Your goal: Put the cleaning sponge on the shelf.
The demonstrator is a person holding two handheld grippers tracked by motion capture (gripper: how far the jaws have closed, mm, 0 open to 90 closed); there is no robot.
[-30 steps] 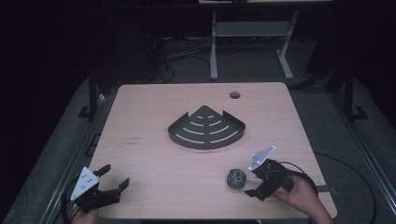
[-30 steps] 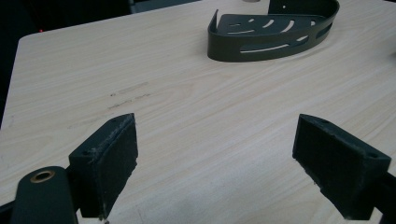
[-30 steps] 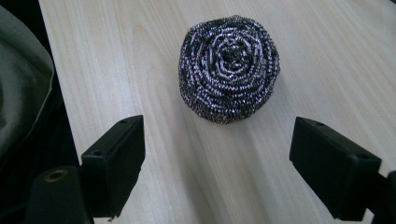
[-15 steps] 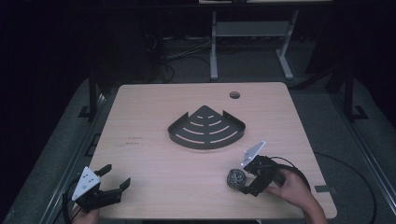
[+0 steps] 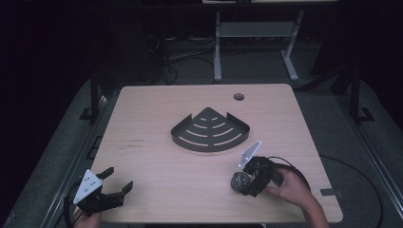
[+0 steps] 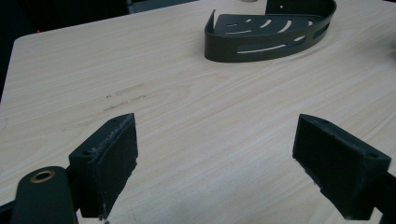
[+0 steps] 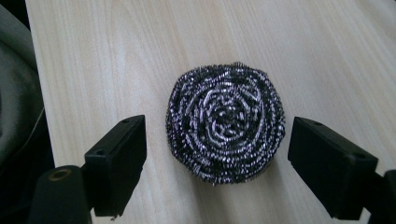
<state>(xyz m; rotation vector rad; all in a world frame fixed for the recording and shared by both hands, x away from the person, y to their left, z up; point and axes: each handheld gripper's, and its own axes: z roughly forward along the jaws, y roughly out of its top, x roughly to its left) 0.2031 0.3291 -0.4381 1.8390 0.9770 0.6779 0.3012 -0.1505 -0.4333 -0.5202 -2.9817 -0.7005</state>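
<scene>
Dim lab or workshop test bay: pale wood-grain table [image 5: 152, 137] with cable hole [image 5: 238, 97] at frame centre, grey carpeted floor, white metal stand [image 5: 254, 42] and loose cables [image 5: 183, 57] along the dark upper edge.

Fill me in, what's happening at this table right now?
A person works two handheld grippers. The right gripper sits over a steel wool scrubber near the table's front right; its jaws have just been closing, the scrubber between them, pads not yet touching. The left gripper rests open at the front left. A black corner shelf lies mid-table.
</scene>
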